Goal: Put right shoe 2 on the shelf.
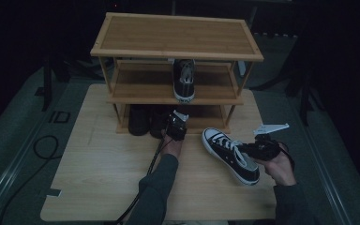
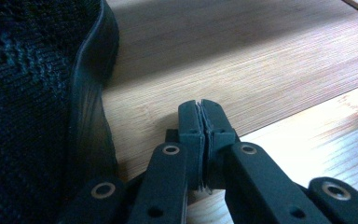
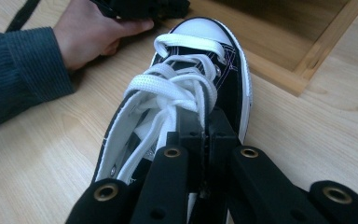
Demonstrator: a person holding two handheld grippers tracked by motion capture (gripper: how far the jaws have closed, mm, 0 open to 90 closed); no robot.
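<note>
A black canvas sneaker (image 1: 225,151) with white laces and a white toe cap lies on the wooden table, right of centre. My right gripper (image 1: 244,149) is at its heel end. In the right gripper view its jaws (image 3: 205,116) are shut across the sneaker's (image 3: 186,84) side wall, just behind the laces. My left gripper (image 1: 173,121) sits at the front of the shoe rack's bottom shelf. It is shut (image 2: 201,109) with nothing between its pads, just right of a black knit shoe (image 2: 32,93).
A three-tier bamboo rack (image 1: 178,35) stands at the table's far side. A matching sneaker (image 1: 184,79) sits on its middle shelf, and dark shoes (image 1: 139,121) stand on the bottom shelf at left. A cable trails from the left gripper over the table (image 1: 103,173).
</note>
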